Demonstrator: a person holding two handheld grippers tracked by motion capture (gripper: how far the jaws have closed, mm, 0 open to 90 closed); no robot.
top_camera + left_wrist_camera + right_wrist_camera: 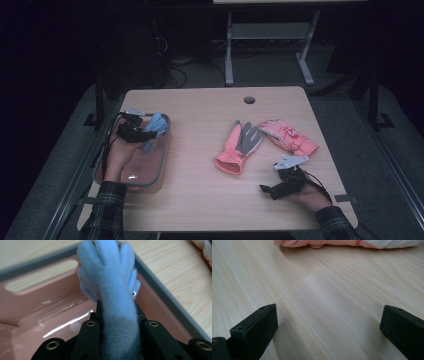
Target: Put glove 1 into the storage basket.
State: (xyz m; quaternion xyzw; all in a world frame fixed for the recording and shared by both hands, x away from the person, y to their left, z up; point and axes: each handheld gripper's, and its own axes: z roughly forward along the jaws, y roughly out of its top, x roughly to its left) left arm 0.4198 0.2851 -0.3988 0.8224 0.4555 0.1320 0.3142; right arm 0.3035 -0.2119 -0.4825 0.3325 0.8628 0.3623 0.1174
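A fuzzy light-blue glove [156, 126] [110, 277] hangs over the far end of a pink bin [164, 152] [50, 312]. My left gripper [145, 134] [120, 320] is shut on its cuff, and the glove's fingers point away past the bin's grey rim. Mid-table lies a pink and grey glove [239, 147], palm up, and to its right a second pink glove [289, 136] with a white patch. My right gripper [267, 190] [329, 322] rests low on the table in front of them, open, with bare wood between its jaws. A pink glove's edge [317, 242] lies beyond those jaws.
The bin sits at the left edge of the wooden table [200, 190]. A round cable hole [249, 99] is near the table's far edge. Behind the table stand a desk frame [229, 60] and cables on the dark floor.
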